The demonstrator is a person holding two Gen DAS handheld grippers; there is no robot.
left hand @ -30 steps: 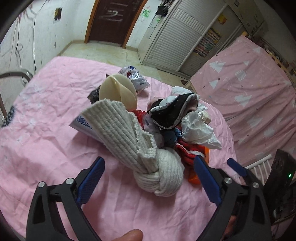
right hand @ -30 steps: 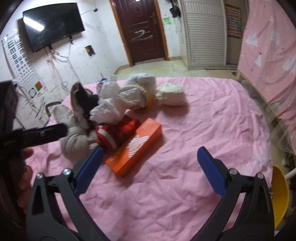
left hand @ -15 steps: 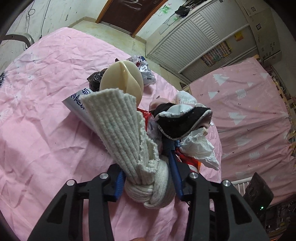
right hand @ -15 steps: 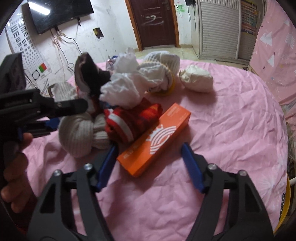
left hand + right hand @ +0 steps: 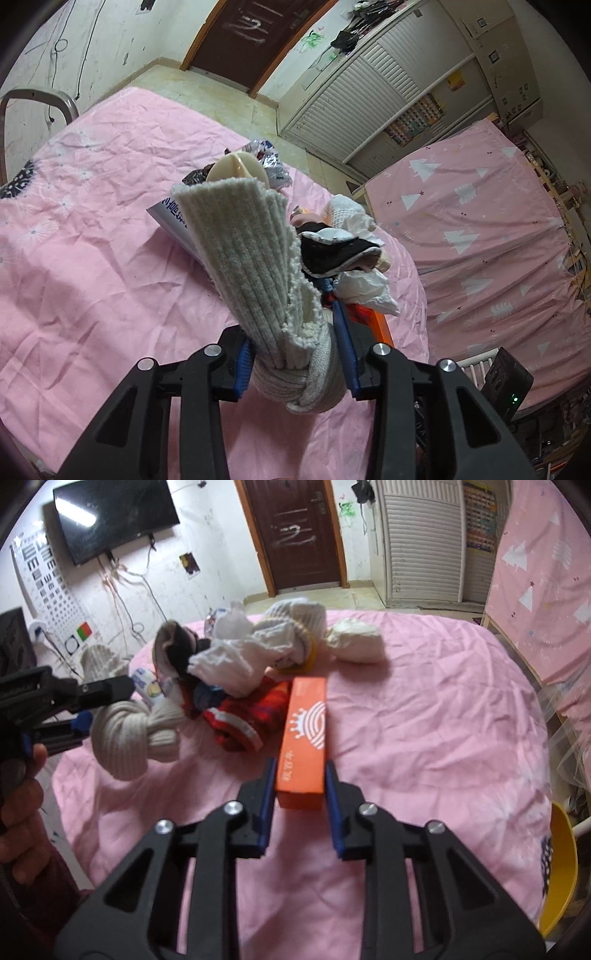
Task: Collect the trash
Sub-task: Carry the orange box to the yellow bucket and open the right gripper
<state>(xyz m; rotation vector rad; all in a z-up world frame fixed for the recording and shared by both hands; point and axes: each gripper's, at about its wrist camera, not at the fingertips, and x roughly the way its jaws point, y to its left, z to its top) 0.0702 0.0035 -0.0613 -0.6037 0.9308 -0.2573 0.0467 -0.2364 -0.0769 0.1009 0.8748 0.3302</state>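
My left gripper (image 5: 295, 354) is shut on a knotted cream ribbed sock bundle (image 5: 255, 266) and holds it above the pink sheet (image 5: 92, 258); it also shows in the right wrist view (image 5: 125, 734), with the left gripper (image 5: 79, 716) at its left. My right gripper (image 5: 300, 786) is shut on the near end of an orange box (image 5: 304, 734) on the pink sheet (image 5: 424, 738). Behind lies a heap: crumpled white tissue (image 5: 364, 288) (image 5: 229, 664), a red striped cloth (image 5: 247, 720), a black-and-white cloth (image 5: 332, 251), a foil wrapper (image 5: 269, 162).
A white sock ball (image 5: 356, 642) lies on the sheet behind the box. A yellow bin (image 5: 559, 867) stands off the bed at the right. A pink tree-print cover (image 5: 480, 229) hangs at the right. A metal rail (image 5: 40, 99) is at the far left.
Both grippers closed from wide open: the left onto the knotted sock bundle and lifted it, the right moved forward and closed onto the orange box's near end.
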